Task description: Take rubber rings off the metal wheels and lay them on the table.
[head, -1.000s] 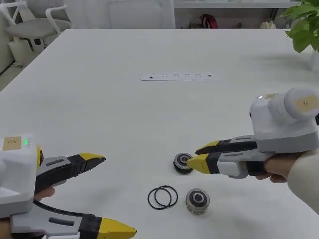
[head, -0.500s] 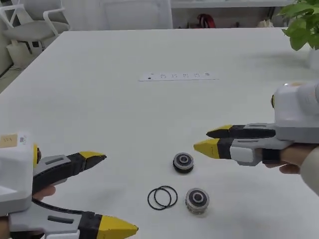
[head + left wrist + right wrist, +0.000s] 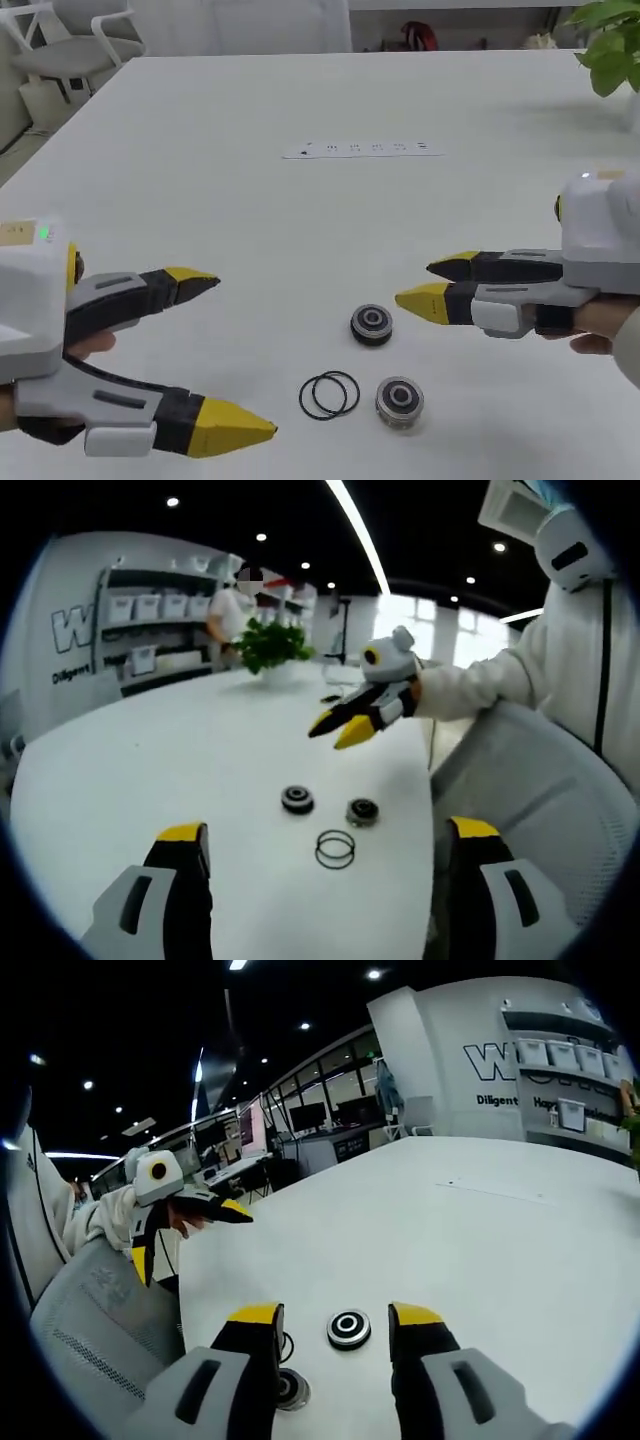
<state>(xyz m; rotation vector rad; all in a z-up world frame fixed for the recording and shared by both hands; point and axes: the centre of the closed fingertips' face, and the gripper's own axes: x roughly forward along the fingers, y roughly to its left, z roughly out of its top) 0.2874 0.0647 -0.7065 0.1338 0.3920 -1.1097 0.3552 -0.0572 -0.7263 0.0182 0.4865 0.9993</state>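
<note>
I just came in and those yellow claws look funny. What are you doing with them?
A person holds a yellow-tipped two-jaw gripper in each hand over a white table. The left gripper and the right gripper are both open and hold nothing. Two thin black rubber rings lie on the table beside a small silver metal wheel. The right gripper hovers next to a second metal wheel with a darker rim, which may have rings on it.

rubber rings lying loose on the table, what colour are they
Black. The rubber rings show best in the head view.
</note>
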